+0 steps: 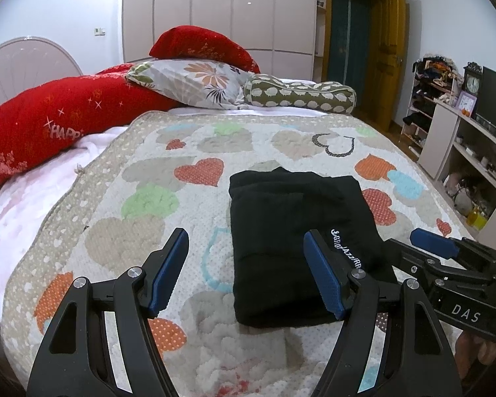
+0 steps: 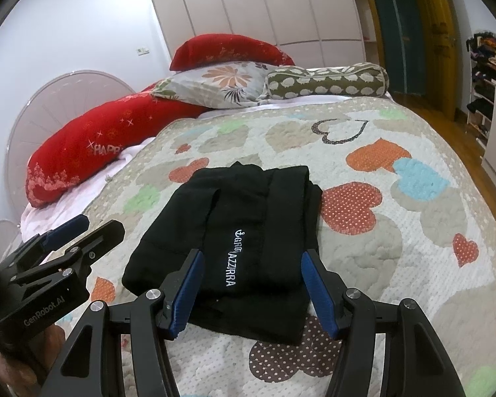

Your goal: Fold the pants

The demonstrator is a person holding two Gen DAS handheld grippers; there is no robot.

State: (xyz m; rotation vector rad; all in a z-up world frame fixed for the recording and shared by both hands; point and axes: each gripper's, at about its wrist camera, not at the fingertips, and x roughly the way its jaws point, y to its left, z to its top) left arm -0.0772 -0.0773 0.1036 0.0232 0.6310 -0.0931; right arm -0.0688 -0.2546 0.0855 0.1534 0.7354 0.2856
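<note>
Pants (image 1: 294, 231) lie folded in a compact black block on the quilt (image 1: 115, 231), near the bed's near edge, and both the left gripper (image 1: 244, 273) and right gripper (image 2: 249, 289) hover wide open and empty, so folding seems finished.

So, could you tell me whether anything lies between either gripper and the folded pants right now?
Nothing visible does. The black pants lie folded on the quilt, with the open right gripper right over their near edge and the open left gripper beside them.
</note>
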